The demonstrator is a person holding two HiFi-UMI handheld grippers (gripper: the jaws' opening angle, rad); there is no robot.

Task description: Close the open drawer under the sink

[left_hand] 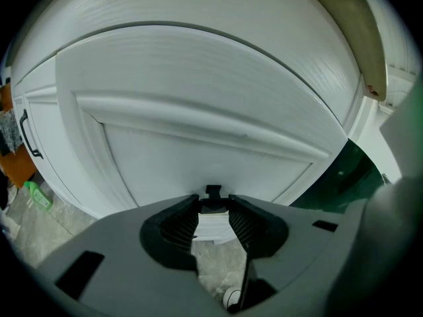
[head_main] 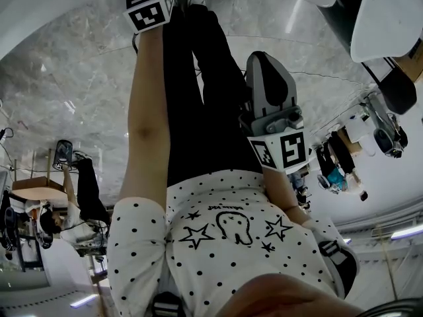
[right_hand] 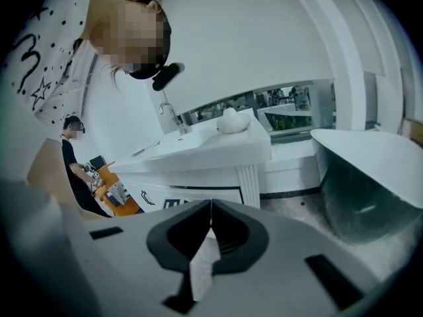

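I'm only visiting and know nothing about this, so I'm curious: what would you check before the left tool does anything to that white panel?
1. Left tool jaws apart, nothing gripped: ok.
2. Black handle lined up at its tips: ok.
3. Tips touching the handle: cannot tell.
4. White panel straight ahead, nothing in the way: ok.
5. Right tool shut, empty, well away from the sink cabinet: ok.
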